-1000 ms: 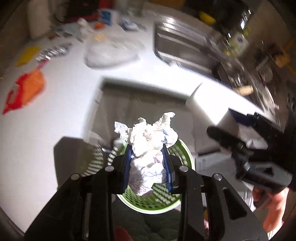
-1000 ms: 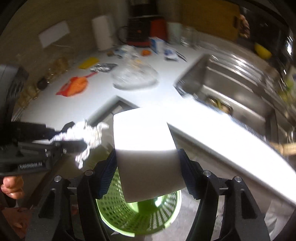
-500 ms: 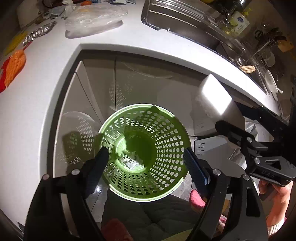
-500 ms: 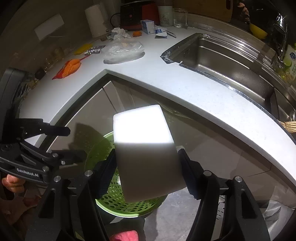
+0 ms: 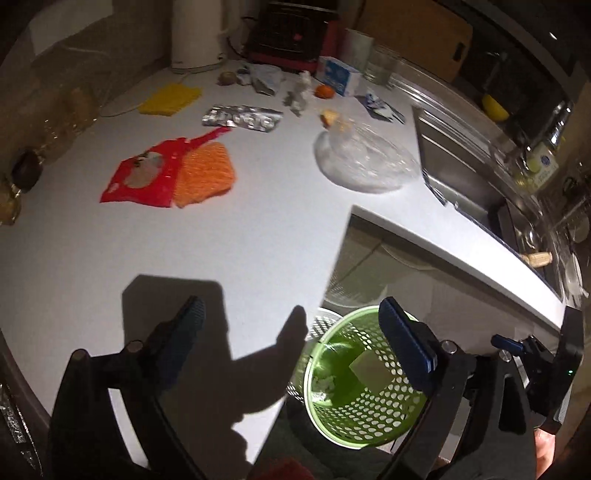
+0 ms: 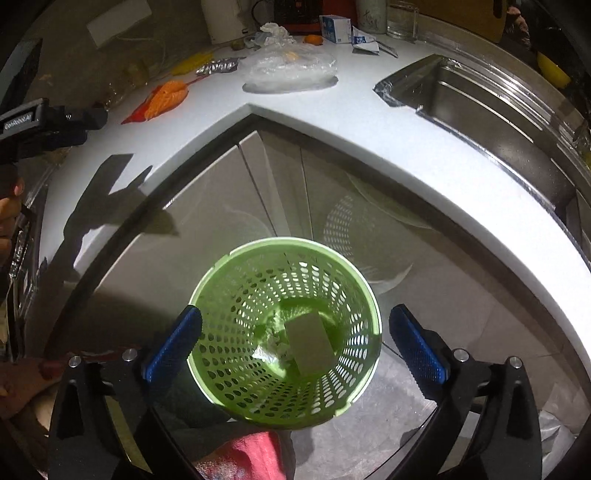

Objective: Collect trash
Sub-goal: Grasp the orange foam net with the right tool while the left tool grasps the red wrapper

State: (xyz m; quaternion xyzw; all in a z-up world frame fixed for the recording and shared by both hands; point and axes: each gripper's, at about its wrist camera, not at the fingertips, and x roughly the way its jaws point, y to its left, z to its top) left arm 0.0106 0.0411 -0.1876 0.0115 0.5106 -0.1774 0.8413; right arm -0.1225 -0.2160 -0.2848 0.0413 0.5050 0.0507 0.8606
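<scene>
A green perforated trash basket stands on the floor by the counter corner; it also shows in the left wrist view. Inside lie a white box and crumpled paper. My right gripper is open and empty directly above the basket. My left gripper is open and empty over the counter edge, left of the basket. On the white counter lie a red wrapper, orange netting, a foil blister pack, a yellow cloth and a clear plastic bag.
A steel sink is set in the counter at the right. At the back stand a paper towel roll, a red appliance, a small blue-white carton and glass jars. Grey cabinet doors are behind the basket.
My left gripper dropped the crumpled paper into the basket, then swung up over the counter. My right gripper opened and the white box fell into the basket.
</scene>
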